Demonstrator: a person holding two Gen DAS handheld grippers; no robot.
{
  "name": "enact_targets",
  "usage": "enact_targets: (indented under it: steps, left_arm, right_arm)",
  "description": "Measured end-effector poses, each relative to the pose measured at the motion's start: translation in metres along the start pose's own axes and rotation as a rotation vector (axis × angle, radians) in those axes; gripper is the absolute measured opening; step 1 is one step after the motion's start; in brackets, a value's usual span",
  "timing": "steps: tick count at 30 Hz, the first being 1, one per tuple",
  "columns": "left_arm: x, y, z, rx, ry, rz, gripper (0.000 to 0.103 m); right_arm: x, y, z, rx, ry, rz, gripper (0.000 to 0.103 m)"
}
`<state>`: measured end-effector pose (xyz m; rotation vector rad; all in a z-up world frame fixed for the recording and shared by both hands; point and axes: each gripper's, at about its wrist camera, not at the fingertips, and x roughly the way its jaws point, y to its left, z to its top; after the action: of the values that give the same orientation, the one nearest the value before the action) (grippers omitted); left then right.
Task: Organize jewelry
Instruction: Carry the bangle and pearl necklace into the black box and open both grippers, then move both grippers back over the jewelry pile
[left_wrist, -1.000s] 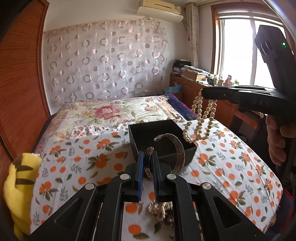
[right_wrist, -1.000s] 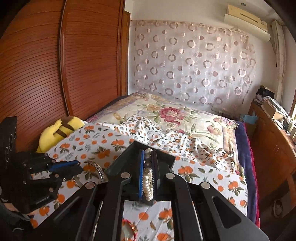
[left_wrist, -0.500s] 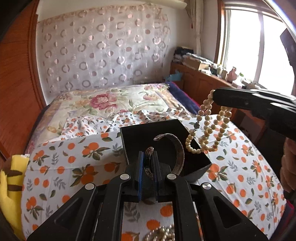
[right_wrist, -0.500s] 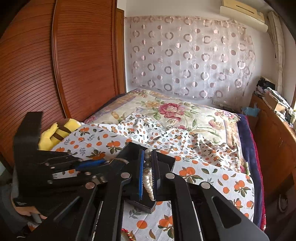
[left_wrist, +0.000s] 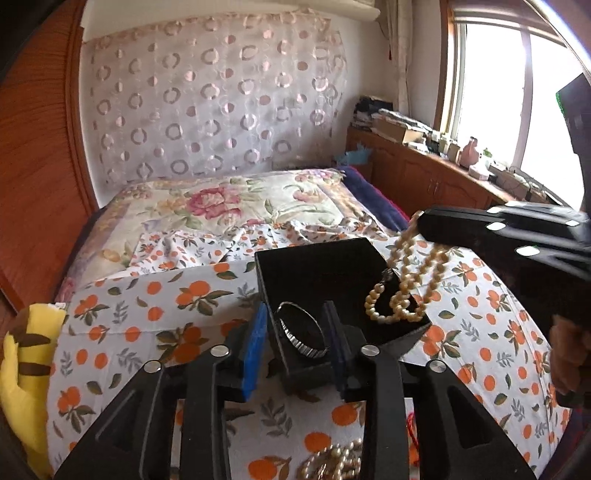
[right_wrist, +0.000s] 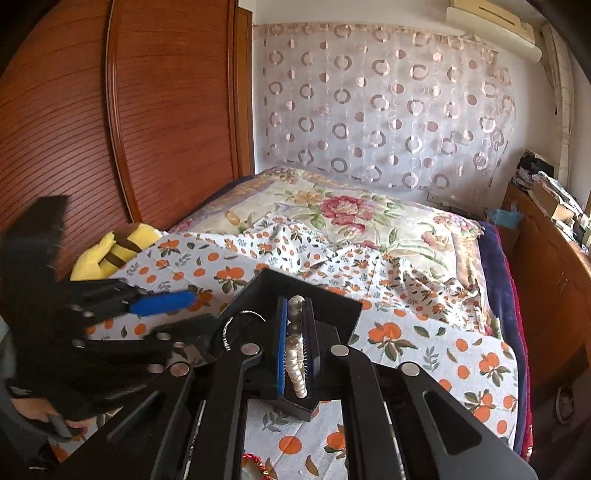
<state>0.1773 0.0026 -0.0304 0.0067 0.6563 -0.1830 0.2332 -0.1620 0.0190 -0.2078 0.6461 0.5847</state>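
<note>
- The left tool stands wide open astride the near corner of the black box. The bangle lies between its fingers inside the box, so it looks let go.
- The right tool is closed on the pearl necklace, whose loop hangs into the box at 3 o'clock. I judge it is held low so the beads settle inside rather than spill over the rim.
- The box sits on the bed.
- More beads and a red cord wait at 6 o'clock.
- A yellow toy lies at 9 o'clock, well apart.
- The two tools crowd the box and could knock together.
</note>
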Motion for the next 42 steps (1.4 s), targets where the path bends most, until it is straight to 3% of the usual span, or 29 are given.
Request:
enact_targets:
  steps: [7,16,21,35,37,39,42]
  left_arm:
    - [-0.024,0.009,-0.020,-0.015,-0.010,0.003,0.030]
    - [-0.052,0.005,-0.046,-0.001,-0.023,0.004,0.037]
    - [-0.064,0.001,-0.064,0.006,-0.018,-0.008,0.047]
    - [-0.074,-0.010,-0.100,-0.014,0.031,-0.046,0.052]
    - [-0.075,-0.015,-0.101,-0.008,0.033,-0.053,0.052]
    - [-0.075,-0.020,-0.102,-0.003,0.034,-0.062,0.052]
    - [-0.073,-0.027,-0.104,0.003,0.038,-0.077,0.052]
  right_arm:
    - [0.016,0.002,-0.012,0.004,0.040,-0.009,0.010]
    - [-0.001,0.000,-0.035,0.019,0.030,0.001,0.010]
    - [-0.020,0.005,-0.067,0.036,0.034,0.028,0.010]
    - [-0.040,0.029,-0.159,0.067,0.123,0.074,0.012]
    - [-0.043,0.030,-0.167,0.075,0.126,0.063,0.014]
    - [-0.046,0.029,-0.172,0.085,0.123,0.060,0.024]
    - [-0.048,0.028,-0.177,0.094,0.121,0.055,0.025]
